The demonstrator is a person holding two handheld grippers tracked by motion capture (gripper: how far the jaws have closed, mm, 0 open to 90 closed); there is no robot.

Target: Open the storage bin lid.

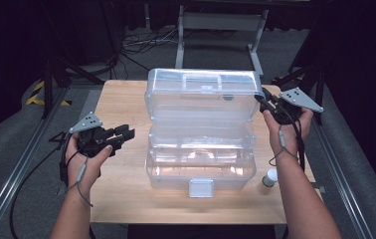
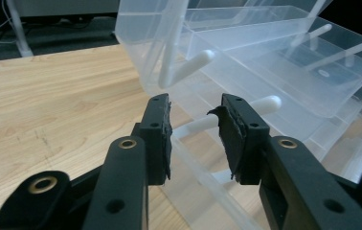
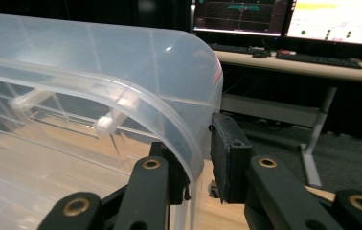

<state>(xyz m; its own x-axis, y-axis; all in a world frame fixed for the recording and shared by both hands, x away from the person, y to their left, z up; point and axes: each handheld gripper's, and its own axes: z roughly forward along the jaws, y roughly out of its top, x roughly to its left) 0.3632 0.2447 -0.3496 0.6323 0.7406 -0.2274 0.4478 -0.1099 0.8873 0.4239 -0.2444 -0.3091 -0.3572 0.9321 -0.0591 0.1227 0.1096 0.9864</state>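
Standing on the wooden bench, the clear plastic tackle box is sitting open mid-bench, lid raised at the far side. Straddling the lid's right rim, the right hand-held gripper is seemingly steadying it, though whether its pads are pinching I cannot tell. The left hand-held gripper, jaws spread and empty, is waiting beside the box's left wall.

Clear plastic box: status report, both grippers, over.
Right gripper straddles the open lid's edge, grip unconfirmed. Left gripper open beside the clear plastic box, holding nothing. Small bottle near its right corner.
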